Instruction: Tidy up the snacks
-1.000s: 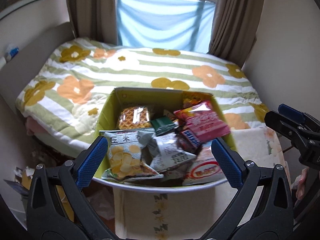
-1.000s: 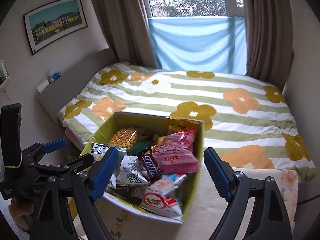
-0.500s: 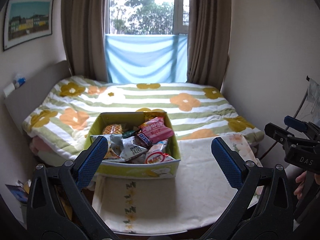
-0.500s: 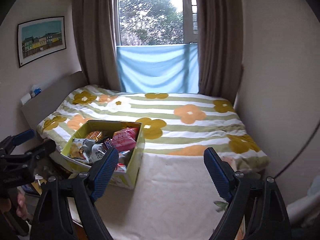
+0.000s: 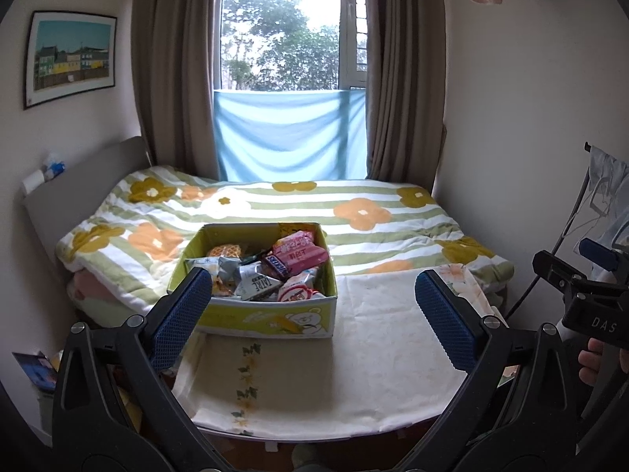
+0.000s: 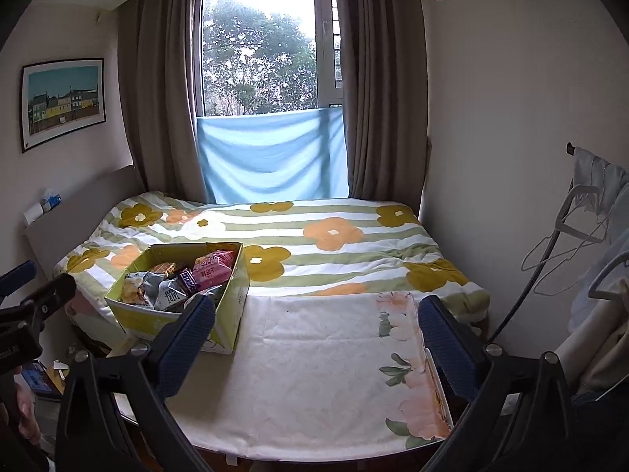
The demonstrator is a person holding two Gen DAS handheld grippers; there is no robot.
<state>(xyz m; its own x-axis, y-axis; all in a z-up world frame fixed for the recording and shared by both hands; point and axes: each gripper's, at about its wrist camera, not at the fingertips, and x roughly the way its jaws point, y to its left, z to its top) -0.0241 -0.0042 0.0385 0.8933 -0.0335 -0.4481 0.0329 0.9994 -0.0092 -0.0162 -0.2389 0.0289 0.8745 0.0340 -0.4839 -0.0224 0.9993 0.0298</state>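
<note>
A yellow-green cardboard box (image 5: pixel 271 320) (image 6: pixel 236 310) with a bear print stands at the far left of a cloth-covered table (image 5: pixel 373 354) (image 6: pixel 314 373). Snack packs fill it, among them a pink packet (image 5: pixel 300 253) (image 6: pixel 212 269), a Snickers bar (image 5: pixel 277 265) and a waffle pack (image 5: pixel 226 251). My left gripper (image 5: pixel 313 279) is open and empty, held back from the box's front wall. My right gripper (image 6: pixel 317 301) hovers over bare cloth to the right of the box; its jaws are opening with nothing between them. Each gripper also shows at the edge of the other's view.
Behind the table lies a bed with a flowered, striped quilt (image 5: pixel 354 212), its headboard (image 5: pixel 78 188) at the left. A wall and a rack with hangers and clothes (image 6: pixel 582 236) stand at the right. Clutter lies on the floor at the left (image 5: pixel 35 369).
Both grippers have drawn back from close over the box and tilted up, so the box looks smaller and the whole table shows. The right gripper's jaws have widened.
</note>
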